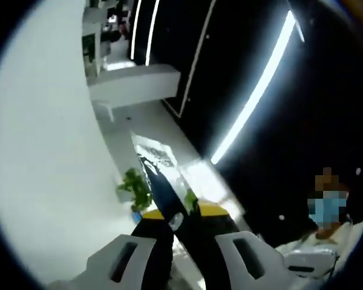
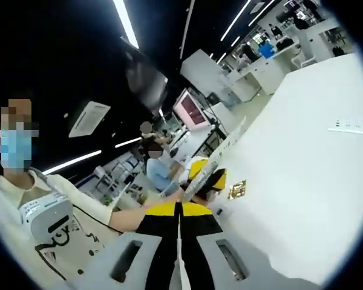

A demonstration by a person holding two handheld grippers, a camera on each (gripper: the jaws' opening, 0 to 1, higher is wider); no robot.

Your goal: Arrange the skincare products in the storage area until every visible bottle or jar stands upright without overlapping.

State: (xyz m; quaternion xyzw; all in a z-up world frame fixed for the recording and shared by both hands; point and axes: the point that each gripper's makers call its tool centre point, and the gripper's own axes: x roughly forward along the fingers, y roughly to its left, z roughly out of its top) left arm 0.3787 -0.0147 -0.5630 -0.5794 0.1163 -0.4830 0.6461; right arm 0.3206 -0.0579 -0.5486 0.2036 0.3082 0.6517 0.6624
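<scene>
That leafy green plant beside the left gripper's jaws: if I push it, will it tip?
Probably tippy: the plant spreads wide leaves above what looks like a small blue base, so a high push may topple it. The leaves look thin and would likely bend, not carry force. Weight cannot be told from this blurred view.

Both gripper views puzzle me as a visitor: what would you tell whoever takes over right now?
Left gripper: jaws look shut, nothing held, aimed at a ceiling light strip.
Right gripper: jaws look shut, nothing held, pointing across the room beside a white table.
Done: cannot be judged from these views.
Left: bring both grippers to the storage area, check it, and stand upright whatever lies down or overlaps.
</scene>
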